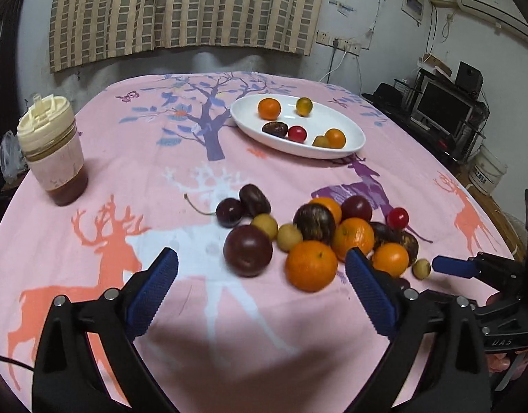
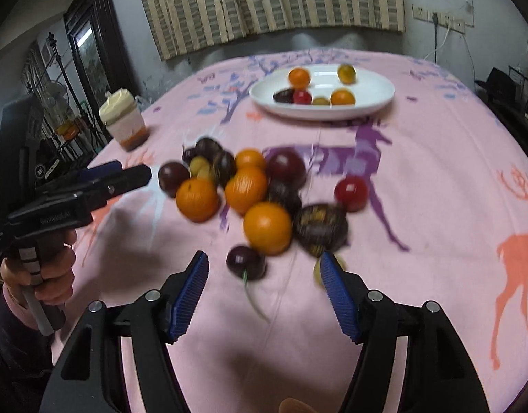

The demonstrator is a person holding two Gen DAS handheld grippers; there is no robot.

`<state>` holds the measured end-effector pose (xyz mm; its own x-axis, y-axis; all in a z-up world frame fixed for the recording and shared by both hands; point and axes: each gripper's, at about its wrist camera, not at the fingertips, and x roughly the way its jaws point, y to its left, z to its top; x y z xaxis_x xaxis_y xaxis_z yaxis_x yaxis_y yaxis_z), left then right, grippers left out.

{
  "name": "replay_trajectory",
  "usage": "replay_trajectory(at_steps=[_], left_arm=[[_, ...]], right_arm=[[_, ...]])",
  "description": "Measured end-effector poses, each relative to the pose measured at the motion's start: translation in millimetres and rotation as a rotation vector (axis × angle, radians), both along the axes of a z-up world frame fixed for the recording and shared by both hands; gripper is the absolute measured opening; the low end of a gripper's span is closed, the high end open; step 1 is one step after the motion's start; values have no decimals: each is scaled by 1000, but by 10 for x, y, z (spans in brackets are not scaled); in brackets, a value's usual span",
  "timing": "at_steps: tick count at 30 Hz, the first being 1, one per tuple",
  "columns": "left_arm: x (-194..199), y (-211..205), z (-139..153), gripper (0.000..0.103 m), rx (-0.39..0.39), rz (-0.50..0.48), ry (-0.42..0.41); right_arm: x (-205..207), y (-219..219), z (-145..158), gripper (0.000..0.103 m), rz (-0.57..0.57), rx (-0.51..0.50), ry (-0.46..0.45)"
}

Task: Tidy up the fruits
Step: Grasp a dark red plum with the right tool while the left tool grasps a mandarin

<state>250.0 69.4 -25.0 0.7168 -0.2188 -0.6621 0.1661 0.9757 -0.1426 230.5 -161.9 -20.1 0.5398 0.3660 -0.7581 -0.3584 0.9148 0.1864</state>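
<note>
pink tablecloth (image 1: 133, 158), blurred fruit pile (image 2: 250, 192), small yellow fruit (image 2: 317, 272) half-hidden behind released right gripper (image 2: 265, 272)

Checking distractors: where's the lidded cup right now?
In the left wrist view the lidded cup stands upright at the far left of the pink tablecloth, apart from the fruit pile and the white plate.
</note>
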Motion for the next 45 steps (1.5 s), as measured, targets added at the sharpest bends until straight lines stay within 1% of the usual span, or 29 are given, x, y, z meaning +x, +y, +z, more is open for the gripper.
replay_trajectory(at_steps=[3, 5, 8, 10, 15, 18, 21, 22, 25, 27, 28, 30, 31, 34, 35, 36, 37, 40, 43, 45], left_arm=[[-78, 24, -40, 96, -12, -9, -1], [-116, 37, -56, 96, -8, -4, 1], [-158, 53, -45, 96, -15, -6, -10], [-167, 53, -28, 96, -11, -2, -19], [-173, 68, -29, 96, -14, 2, -22], [-172, 30, -50, 96, 0, -9, -18], [-164, -74, -91, 96, 7, -69, 0], [-153, -111, -103, 90, 4, -92, 9], [-73, -263, -168, 68, -3, -170, 58], [10, -359, -224, 60, 14, -182, 90], [42, -396, -252, 57, 26, -183, 99], [108, -450, -294, 56, 44, -182, 115], [145, -473, -314, 53, 52, -179, 124], [252, -510, -366, 49, 69, -164, 144], [283, -523, -386, 48, 70, -165, 153], [292, -524, -399, 46, 64, -170, 160], [299, -537, -406, 45, 63, -174, 164], [283, -576, -404, 44, 91, -171, 150], [285, -543, -366, 43, 66, -163, 163], [305, -496, -245, 43, 27, -160, 153]], right_arm=[[-36, 56, -51, 61, 10, -13, 13], [-7, 109, -98, 54, 8, -20, 34], [49, 176, -148, 49, 7, -32, 45], [68, 203, -178, 47, 4, -35, 55], [140, 238, -227, 28, -9, -48, 71], [89, 236, -179, 28, -6, -59, 52], [1, 150, -78, 28, -13, -28, 31], [-22, 119, -45, 28, -18, -22, 24], [-89, 18, 47, 28, -35, 4, 1], [-112, -25, 67, 28, -40, 15, -5], [-125, -50, 72, 28, -41, 23, -5], [-142, -82, 75, 28, -41, 35, -5], [-148, -98, 76, 28, -41, 40, -6], [-168, -130, 78, 28, -34, 52, -11], [-170, -143, 81, 28, -32, 56, -13], [-173, -153, 84, 28, -31, 61, -15], [-170, -163, 90, 28, -29, 65, -17], [-131, -202, 128, 28, -23, 77, -29], [-12, -264, 181, 28, -33, 98, -42], [104, -297, 230, 28, -38, 110, -54]])
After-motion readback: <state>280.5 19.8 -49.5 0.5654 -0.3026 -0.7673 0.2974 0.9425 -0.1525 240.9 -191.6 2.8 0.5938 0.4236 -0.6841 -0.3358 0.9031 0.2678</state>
